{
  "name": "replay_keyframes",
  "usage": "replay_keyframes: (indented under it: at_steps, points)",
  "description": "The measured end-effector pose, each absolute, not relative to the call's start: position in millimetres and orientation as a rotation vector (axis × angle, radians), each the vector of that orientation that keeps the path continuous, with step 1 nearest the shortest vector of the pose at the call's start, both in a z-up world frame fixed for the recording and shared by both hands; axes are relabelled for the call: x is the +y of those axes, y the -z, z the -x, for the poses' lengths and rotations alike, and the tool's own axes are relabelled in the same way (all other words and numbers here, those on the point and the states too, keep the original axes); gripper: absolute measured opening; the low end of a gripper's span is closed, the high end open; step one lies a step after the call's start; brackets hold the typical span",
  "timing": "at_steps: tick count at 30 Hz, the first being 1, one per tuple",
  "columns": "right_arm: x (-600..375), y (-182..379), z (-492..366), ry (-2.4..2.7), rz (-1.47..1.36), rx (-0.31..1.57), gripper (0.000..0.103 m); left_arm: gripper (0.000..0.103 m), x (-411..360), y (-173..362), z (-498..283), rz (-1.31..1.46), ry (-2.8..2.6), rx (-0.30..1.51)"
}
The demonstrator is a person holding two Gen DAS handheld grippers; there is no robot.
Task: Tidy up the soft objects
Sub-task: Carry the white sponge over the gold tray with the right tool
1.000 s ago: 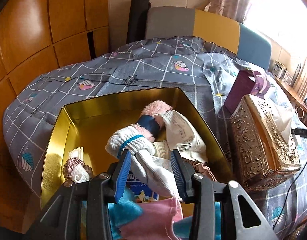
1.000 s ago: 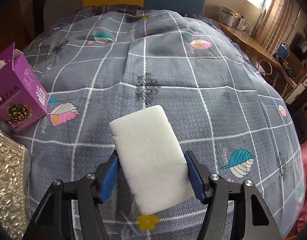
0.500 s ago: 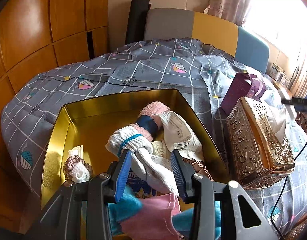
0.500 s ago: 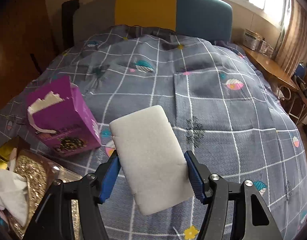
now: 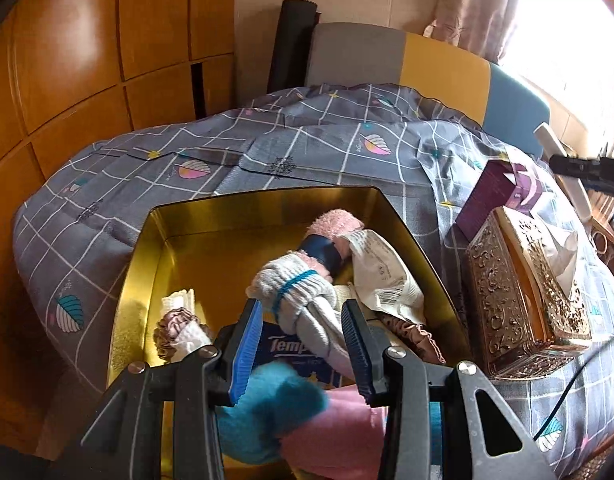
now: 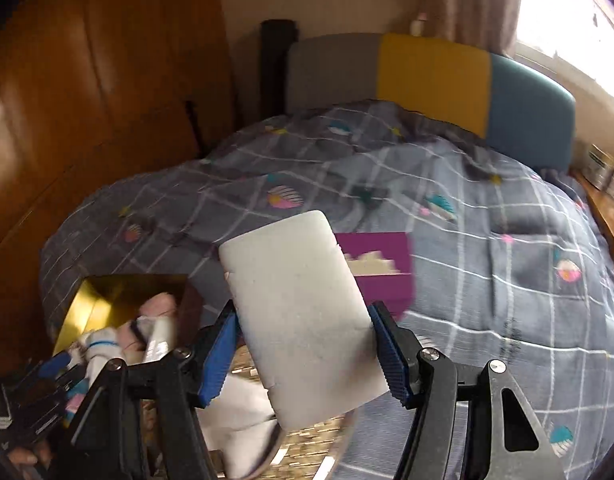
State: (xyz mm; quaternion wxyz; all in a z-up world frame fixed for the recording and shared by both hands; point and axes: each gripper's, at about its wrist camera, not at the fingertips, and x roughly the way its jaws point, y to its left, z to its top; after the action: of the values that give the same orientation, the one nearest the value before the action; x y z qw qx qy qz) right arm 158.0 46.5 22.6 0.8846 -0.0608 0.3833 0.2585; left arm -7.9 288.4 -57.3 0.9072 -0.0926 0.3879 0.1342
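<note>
Two tongs clenched — left tongs point(image 5: 303, 344) still on white sock point(image 5: 303, 300), right tongs point(image 6: 307, 356) carrying sponge point(image 6: 303, 316) nearer gold tin point(image 6: 107, 292).

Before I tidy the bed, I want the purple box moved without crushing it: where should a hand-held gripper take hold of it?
Grip the purple box low on its body, across the two narrow sides, coming from above on the bed side. Its top is torn open and ragged, so the upper edge would probably buckle. The ornate tissue box stands close on the near side, which leaves little room there.
</note>
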Motion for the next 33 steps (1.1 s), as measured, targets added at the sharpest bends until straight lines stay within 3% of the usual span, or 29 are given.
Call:
replay_keyframes:
  at_steps: [3, 18, 24, 33]
  points:
    - [72.6, -17.5, -134.0, -0.628, 0.171, 0.799, 0.064, 0.056, 295.8, 56.6, 10.0, 0.219, -0.288, 0.798]
    - [178.6, 60.3, -41.6, -0.907, 0.360, 0.949, 0.064, 0.056, 322.5, 58.3, 23.7, 0.262, -0.388, 0.783]
    - [212.4, 99.8, -36.4, -0.848, 0.431, 0.988, 0.062, 0.056, 322.6, 59.6, 25.5, 0.250, -0.400, 0.778]
    - [217.4, 116.6, -35.7, -0.810, 0.432, 0.970, 0.063, 0.056, 320.7, 59.0, 29.7, 0.247, -0.417, 0.764]
